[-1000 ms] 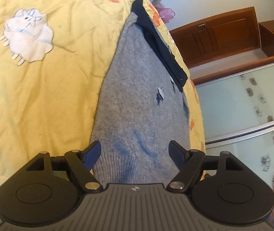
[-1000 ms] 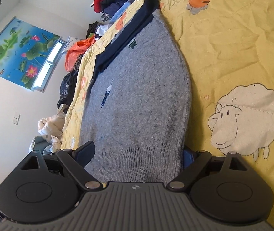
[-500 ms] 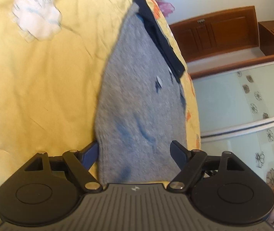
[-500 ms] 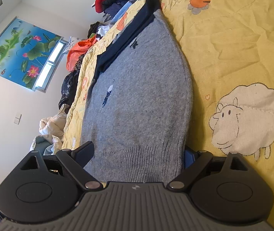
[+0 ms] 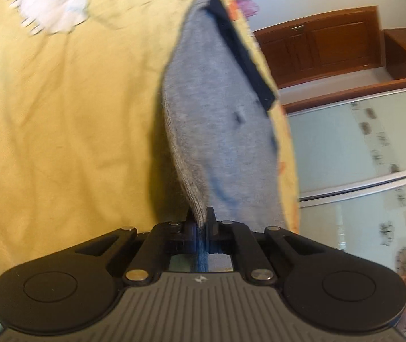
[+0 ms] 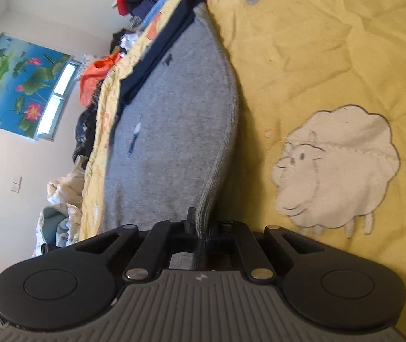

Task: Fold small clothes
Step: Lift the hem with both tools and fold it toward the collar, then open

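Both claws, open a moment ago, now clamp the grey sweater's [image 5: 220,131] ribbed hem: left claw [image 5: 200,222], right claw [image 6: 200,225]; the fold can begin.

The black two-finger left gripper [image 5: 201,222], seen at the lower centre of its frame, is clamped shut on a pinched fold of the grey knitted sweater's ribbed hem [image 5: 200,208], while the matching black right gripper [image 6: 200,223] is likewise closed tight on that hem at lower centre.
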Available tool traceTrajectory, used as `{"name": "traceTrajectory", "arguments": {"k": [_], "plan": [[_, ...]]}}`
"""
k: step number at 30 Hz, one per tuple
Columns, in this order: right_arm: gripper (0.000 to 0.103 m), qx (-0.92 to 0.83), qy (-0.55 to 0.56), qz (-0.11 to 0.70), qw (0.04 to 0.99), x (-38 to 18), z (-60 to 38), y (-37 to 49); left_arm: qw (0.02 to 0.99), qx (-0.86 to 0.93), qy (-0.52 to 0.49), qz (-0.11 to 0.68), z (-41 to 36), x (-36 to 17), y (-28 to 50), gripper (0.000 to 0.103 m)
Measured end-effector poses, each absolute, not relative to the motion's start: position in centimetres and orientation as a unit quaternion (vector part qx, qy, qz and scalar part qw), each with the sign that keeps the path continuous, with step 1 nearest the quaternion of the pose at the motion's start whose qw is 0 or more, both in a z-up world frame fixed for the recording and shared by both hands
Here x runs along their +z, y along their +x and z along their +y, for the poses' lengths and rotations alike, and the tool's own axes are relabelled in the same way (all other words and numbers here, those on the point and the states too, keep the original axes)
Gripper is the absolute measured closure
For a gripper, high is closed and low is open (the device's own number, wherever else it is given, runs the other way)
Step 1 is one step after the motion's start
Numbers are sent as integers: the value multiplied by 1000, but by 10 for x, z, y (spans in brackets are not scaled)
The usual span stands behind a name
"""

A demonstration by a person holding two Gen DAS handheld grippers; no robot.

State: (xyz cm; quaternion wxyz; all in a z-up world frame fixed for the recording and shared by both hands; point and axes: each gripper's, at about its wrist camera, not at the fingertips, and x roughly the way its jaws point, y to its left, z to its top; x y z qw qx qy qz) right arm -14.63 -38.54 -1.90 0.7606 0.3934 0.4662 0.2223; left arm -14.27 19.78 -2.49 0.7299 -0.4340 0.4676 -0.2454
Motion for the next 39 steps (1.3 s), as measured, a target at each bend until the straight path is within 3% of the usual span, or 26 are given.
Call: {"name": "traceTrajectory", "arguments": {"k": [18, 27, 39], "plan": [[88, 303, 469, 346, 754, 24, -390, -118, 773, -309, -403, 380, 185, 58, -88, 98], [88, 325, 511, 268, 749, 56, -396, -1, 808, -294, -381, 339, 184, 92, 23, 98], [88, 280, 574, 264, 723, 17, -405, 206, 849, -201, -355, 337, 185, 78, 217, 98]]}}
